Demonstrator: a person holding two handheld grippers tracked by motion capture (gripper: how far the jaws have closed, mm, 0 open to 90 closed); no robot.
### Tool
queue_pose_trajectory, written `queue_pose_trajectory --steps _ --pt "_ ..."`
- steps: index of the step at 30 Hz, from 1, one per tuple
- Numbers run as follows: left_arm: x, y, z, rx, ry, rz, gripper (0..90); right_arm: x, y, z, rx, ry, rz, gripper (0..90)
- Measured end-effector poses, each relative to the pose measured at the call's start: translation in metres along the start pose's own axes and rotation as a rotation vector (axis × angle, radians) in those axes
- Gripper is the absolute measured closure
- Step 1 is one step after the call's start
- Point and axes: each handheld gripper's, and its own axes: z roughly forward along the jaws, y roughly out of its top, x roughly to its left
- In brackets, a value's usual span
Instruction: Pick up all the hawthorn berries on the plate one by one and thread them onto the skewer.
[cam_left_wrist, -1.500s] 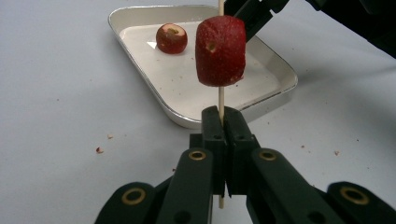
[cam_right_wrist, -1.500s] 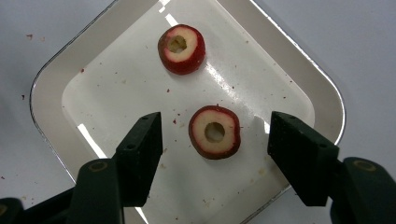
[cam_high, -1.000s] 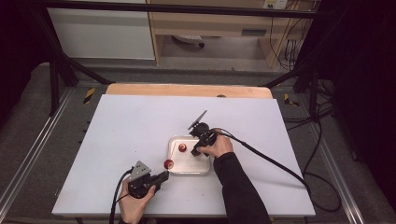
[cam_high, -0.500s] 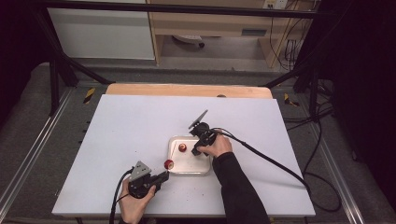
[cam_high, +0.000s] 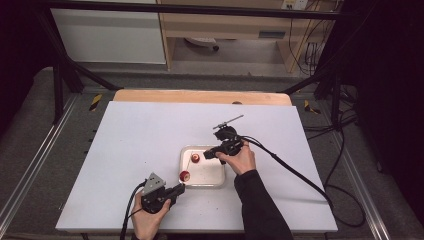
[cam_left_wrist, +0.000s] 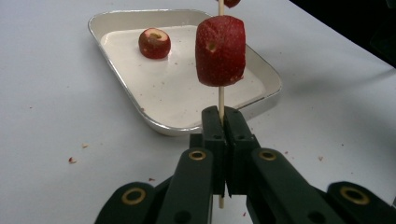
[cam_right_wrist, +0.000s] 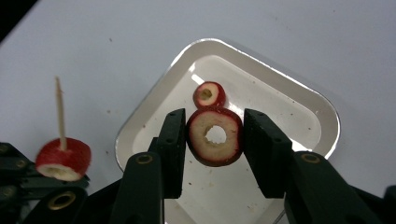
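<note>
Two grippers are working over a white table, near a shallow metal tray sitting at its middle. The left gripper is sitting at the near edge of the table in the high view, its jaws pressed together on a thin wooden skewer that is standing upright between them. A red fruit piece with a cored hole is sitting threaded on that skewer, above the jaw tips and in front of the tray's near corner; another red bit is showing at the top edge of the left gripper view, higher on the stick. The right gripper is hovering over the tray, its jaws closing on a red-skinned ring slice with a round hole through its pale flesh; both pads are touching the slice's sides. A smaller cored piece is lying on the tray floor just beyond the held slice, with small crumbs scattered around it
</note>
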Motion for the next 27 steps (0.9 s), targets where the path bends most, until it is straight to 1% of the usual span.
queue_pose_trajectory --steps 1,4,9,15,18,20,22,23,25,27 --pt "-0.001 0.000 0.001 0.001 -0.002 -0.001 88.9 -0.001 -0.002 -0.003 -0.028 0.013 0.017 61.1" --pt "-0.005 0.002 0.004 -0.001 -0.003 -0.003 88.9 -0.005 -0.011 -0.008 -0.117 0.055 0.045 61.2" --pt "-0.013 0.003 0.009 0.001 -0.002 0.008 88.9 -0.009 -0.024 -0.014 -0.244 0.117 0.104 61.2" --pt "-0.024 0.004 0.017 0.005 -0.003 -0.003 88.9 -0.011 -0.035 -0.019 -0.372 0.149 0.158 61.2" --pt "-0.029 0.005 0.021 0.007 -0.004 -0.014 89.0 -0.010 -0.037 -0.020 -0.422 0.162 0.175 61.2" --pt "-0.031 0.004 0.024 0.009 -0.006 -0.024 88.9 -0.009 -0.038 -0.020 -0.445 0.166 0.183 61.2" --pt "-0.034 0.004 0.026 0.007 -0.010 -0.034 88.9 -0.009 -0.039 -0.021 -0.464 0.166 0.191 61.3" --pt "-0.034 0.004 0.027 0.008 -0.007 -0.029 88.9 -0.009 -0.039 -0.021 -0.474 0.169 0.193 61.2" --pt "-0.037 0.004 0.029 0.008 -0.008 -0.035 88.9 -0.008 -0.039 -0.021 -0.485 0.170 0.205 61.2" --pt "-0.038 0.004 0.031 0.007 -0.009 -0.040 88.9 -0.007 -0.039 -0.021 -0.500 0.174 0.207 61.2"
